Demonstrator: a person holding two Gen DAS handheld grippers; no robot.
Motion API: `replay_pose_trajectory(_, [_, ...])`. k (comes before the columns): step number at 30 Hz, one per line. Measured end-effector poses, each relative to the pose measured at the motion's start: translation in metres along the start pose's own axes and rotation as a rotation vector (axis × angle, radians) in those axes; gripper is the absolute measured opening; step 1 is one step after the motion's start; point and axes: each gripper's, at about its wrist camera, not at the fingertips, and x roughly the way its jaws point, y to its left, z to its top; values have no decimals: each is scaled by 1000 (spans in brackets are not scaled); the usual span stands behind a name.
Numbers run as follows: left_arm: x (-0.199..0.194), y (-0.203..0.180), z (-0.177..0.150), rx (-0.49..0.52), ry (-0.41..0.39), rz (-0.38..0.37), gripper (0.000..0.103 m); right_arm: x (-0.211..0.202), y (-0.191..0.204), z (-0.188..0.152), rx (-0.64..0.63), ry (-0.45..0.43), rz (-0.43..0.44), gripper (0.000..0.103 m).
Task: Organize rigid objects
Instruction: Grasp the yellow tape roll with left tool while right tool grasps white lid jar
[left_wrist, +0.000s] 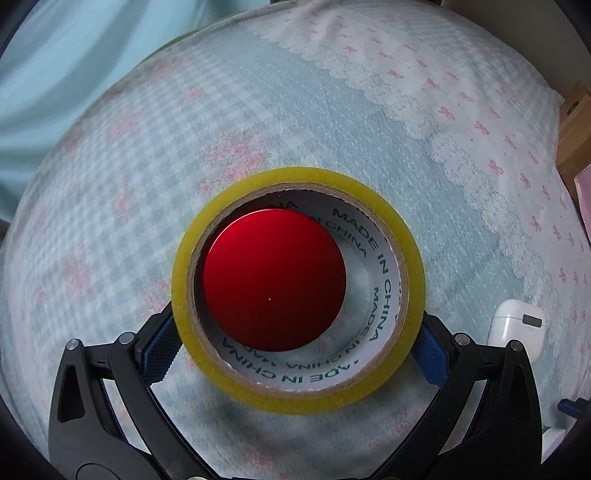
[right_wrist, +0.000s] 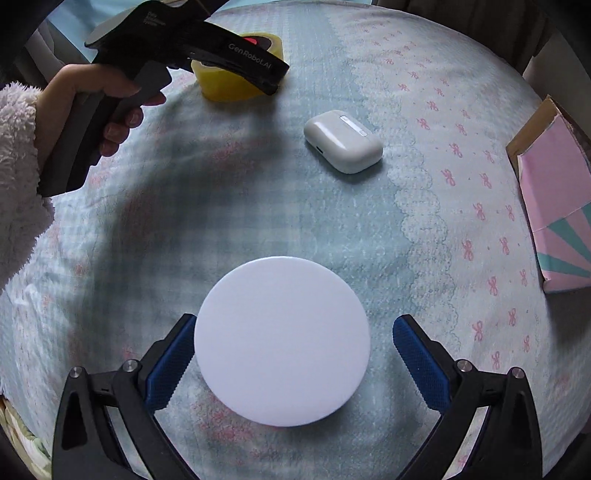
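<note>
The roll of yellow tape (left_wrist: 297, 291) is seen between the blue pads of the left gripper (left_wrist: 295, 343), lying flat on the patterned cloth (left_wrist: 147, 147). Both pads (left_wrist: 160, 350) are set against the roll's outer wall, so the roll appears to be clamped from the sides, presumably so that it can be shifted as one piece with what sits inside it. A red disc (left_wrist: 274, 280) is seen within the core, off-centre and close to the core's left wall; it cannot be told whether it rests on the cloth or on a taller body beneath.

The right gripper (right_wrist: 293, 354) is held wide around the white round disc (right_wrist: 282, 341). Its left pad (right_wrist: 170, 363) is just beside the rim, perhaps touching, while a clear gap is left on the right side, so nothing is judged to be gripped yet.

Ahead of the right gripper, well apart, the white earbud case (right_wrist: 342, 141) lies on the cloth. Far to the right, a pink box (right_wrist: 554, 221) is cut off by the frame edge. In the right wrist view, most of the tape roll is covered by the left tool's body, and the disc's thickness cannot be made out from above.
</note>
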Motion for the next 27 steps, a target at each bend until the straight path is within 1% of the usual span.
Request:
replay_pose_trajectory(2, [1,0,1,-15,-13,-1,103,2,1,2,-16,11,-20,100])
replay_pose_trajectory(3, [1,1,-1,-21,-19,1,103,3,1,4,-18,18,-17,96])
replay_pose_trajectory(4, [1,1,-1,-26,-24,4,103,4,0,5,-17,24,-2,88])
replay_pose_trajectory(6, [2,2,-1,-33,-27,13,103,6,-2,6,-19,38,30,77])
replay_pose_trajectory(7, [2,2,-1,-33,-32,13,101,6,-2,6,-22,37,53,70])
replay_pose_trajectory(8, [1,1,0,-28,-39,5,98,6,0,6,-31,35,61,67])
replay_pose_trajectory(11, [1,1,-1,-30,-44,5,98,4,5,4,-68,29,40,67])
replay_pose_trajectory(13, [0,3,0,-34,-49,0,98,4,4,5,-65,30,47,67])
replay_pose_trajectory(18, [-8,-4,0,-37,-67,18,98,3,1,6,-56,32,62,67])
replay_pose_trajectory(23, [-28,2,5,-47,-110,30,98,-4,-2,6,-35,19,68,67])
replay_pose_trajectory(27, [-49,3,13,-42,-143,37,98,-18,-4,8,-24,-13,64,66])
